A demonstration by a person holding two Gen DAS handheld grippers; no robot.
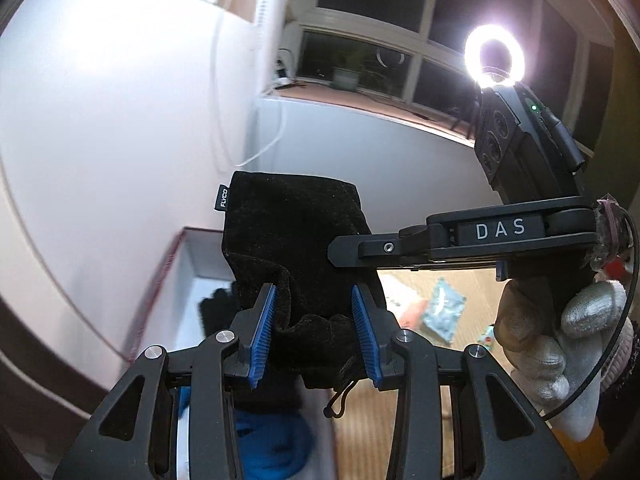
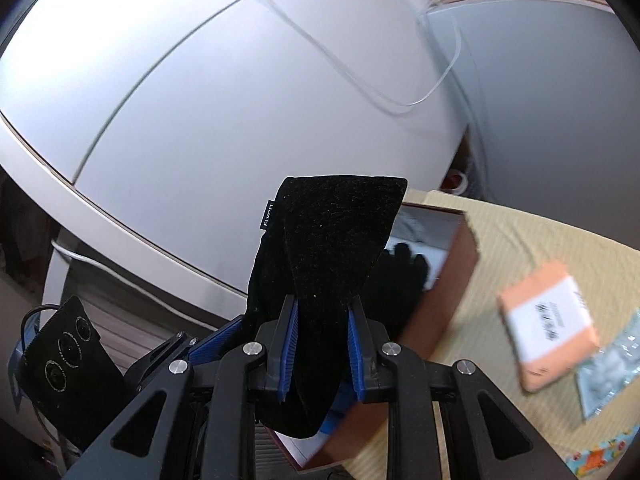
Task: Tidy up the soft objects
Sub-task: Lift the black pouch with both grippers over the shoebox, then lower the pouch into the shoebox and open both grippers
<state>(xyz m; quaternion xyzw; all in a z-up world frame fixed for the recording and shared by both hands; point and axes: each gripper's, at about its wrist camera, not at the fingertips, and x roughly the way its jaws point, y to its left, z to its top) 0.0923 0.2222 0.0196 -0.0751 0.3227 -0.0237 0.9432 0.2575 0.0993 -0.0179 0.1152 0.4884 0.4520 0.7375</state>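
A black velvet drawstring pouch [image 1: 296, 240] with a small FLYCO tag is held up in the air by both grippers. My left gripper [image 1: 314, 308] is shut on its lower, gathered end. My right gripper [image 2: 322, 320] is shut on the pouch [image 2: 336, 232] too, and its body shows at the right of the left wrist view [image 1: 500, 236]. Below the pouch stands an open box [image 2: 448, 280] with a brown outside and white inside. A black glove [image 2: 404, 268] lies in it, also seen in the left wrist view [image 1: 218, 308]. Something blue [image 1: 268, 440] lies under the left gripper.
The box stands on a straw-coloured mat [image 2: 520, 248]. On the mat lie an orange packet with a white label [image 2: 548, 332] and a clear plastic bag [image 2: 612, 368]. White wall panels [image 2: 240, 100] rise behind. A ring light [image 1: 494, 56] shines by the dark window [image 1: 360, 60].
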